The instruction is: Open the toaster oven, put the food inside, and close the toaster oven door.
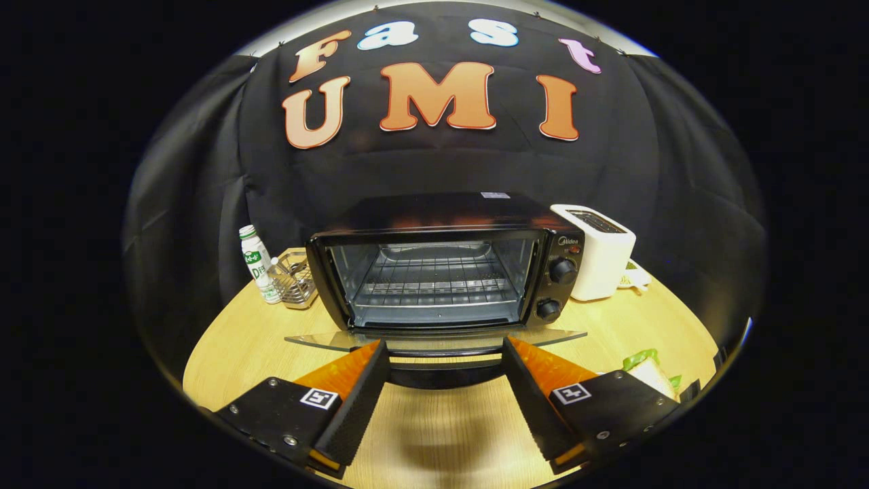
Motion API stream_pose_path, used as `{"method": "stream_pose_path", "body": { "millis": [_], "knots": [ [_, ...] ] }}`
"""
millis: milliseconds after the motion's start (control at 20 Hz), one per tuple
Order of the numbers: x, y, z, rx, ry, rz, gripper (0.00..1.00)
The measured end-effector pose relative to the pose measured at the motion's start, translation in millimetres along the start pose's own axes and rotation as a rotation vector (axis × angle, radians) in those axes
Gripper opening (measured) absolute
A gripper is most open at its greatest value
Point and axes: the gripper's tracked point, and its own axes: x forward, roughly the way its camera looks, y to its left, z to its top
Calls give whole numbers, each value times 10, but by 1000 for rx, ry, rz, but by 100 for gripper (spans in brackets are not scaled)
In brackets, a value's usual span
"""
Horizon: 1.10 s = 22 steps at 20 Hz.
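Two fingers of the gripper stand spread, gripping nothing, tips by the lowered glass door of the toaster oven at twelve o'clock; the food lies at four o'clock on the table.

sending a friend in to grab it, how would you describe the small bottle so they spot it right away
Start at the black toaster oven on the round wooden table, beyond the open gripper. Beside it stands a wire basket, and just past that the bottle: white, upright, with a green label and cap.
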Motion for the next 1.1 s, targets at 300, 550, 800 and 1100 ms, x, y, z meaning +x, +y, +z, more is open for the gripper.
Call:
{"method": "stream_pose_path", "body": {
  "millis": [300, 550, 800, 1100],
  "knots": [
    [-36, -13, -512, -9, 88, 3, 98],
    [1, -32, -849, -24, 142, 2, 99],
    [58, -38, -1169, -28, 205, 0, 100],
    [81, -62, -1169, -49, 208, 3, 100]
  ]
}}
